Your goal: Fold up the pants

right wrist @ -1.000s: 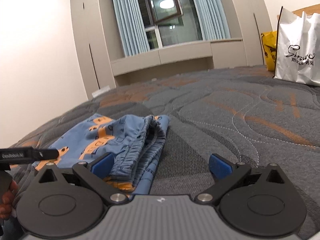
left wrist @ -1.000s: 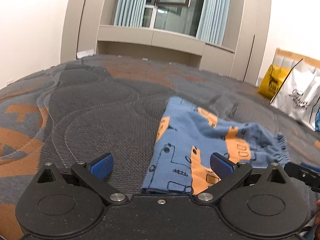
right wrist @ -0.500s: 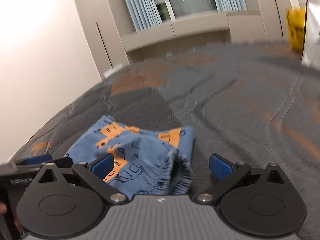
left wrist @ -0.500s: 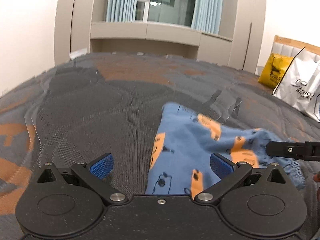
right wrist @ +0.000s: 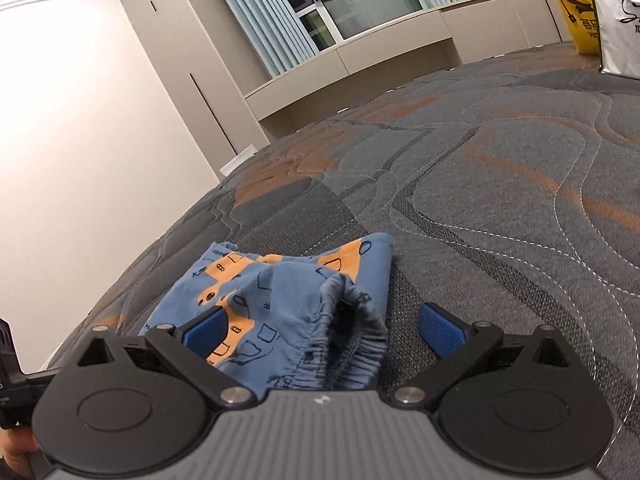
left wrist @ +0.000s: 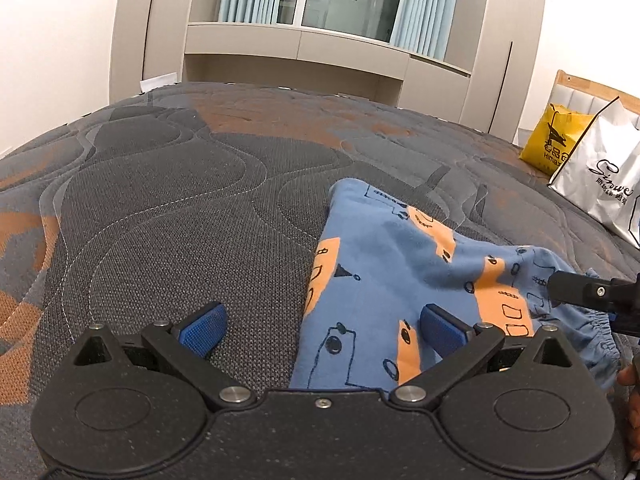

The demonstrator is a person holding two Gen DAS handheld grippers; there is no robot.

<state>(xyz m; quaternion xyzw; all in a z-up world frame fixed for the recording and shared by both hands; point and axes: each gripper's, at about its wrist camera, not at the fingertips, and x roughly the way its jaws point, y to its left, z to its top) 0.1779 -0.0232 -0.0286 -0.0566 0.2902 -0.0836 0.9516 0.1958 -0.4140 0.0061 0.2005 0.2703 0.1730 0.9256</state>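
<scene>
Small blue pants (left wrist: 384, 292) with orange vehicle prints lie folded in a compact bundle on the grey and orange quilted mattress (left wrist: 160, 208). My left gripper (left wrist: 320, 330) is open and empty, its right pad over the pants' near left corner. My right gripper (right wrist: 324, 326) is open and empty, with the gathered elastic waistband (right wrist: 344, 344) between its pads. The pants also show in the right wrist view (right wrist: 280, 280). The right gripper's finger (left wrist: 588, 292) shows over the waistband end at the right edge of the left wrist view.
A white shopping bag (left wrist: 600, 176) and a yellow bag (left wrist: 554, 144) stand at the mattress's far right by a wooden headboard. Beige cabinets (left wrist: 312, 52) and a curtained window lie beyond the far edge. A white wall is at the left.
Both grippers have moved lower and closer to the pants. The right gripper swung left and now has the waistband between its open pads. The pants lie flatter.
</scene>
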